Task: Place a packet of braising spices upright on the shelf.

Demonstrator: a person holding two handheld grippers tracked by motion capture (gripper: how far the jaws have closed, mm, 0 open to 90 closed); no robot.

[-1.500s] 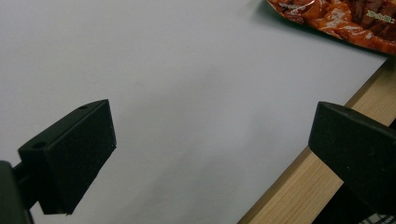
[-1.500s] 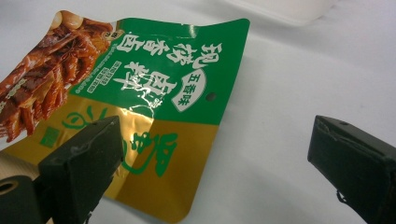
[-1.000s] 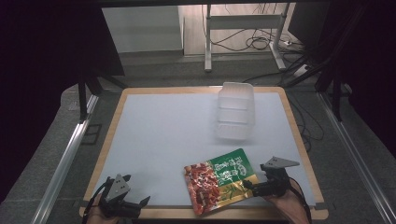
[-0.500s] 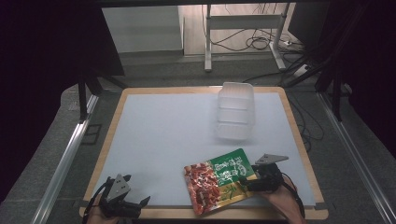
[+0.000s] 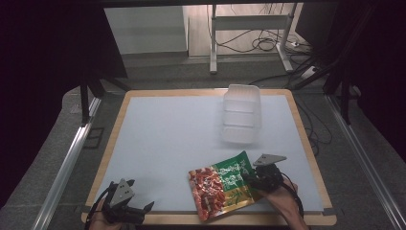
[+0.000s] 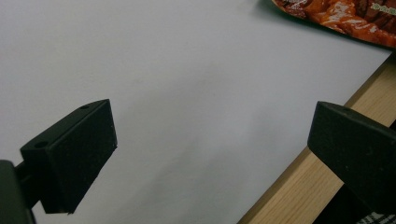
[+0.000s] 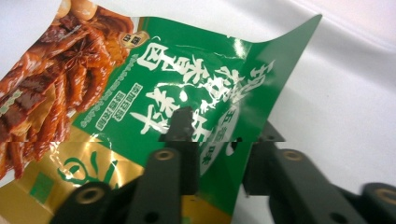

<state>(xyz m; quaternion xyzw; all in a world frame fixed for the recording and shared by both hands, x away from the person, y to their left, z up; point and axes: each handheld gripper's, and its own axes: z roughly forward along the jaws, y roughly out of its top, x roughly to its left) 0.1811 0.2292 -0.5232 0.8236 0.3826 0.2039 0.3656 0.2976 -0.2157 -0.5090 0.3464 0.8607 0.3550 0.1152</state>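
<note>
Up close we see the right gripper (image 7: pixel 215 154) pinching the glossy green-and-red snack pouch (image 7: pixel 187 93); left gripper (image 6: pixel 210 154) gapes over the white wood-edged table (image 5: pixel 167 139).

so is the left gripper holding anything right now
No, in the left gripper view the left gripper has its jaws spread wide over the bare white mat, with nothing between them.
</note>
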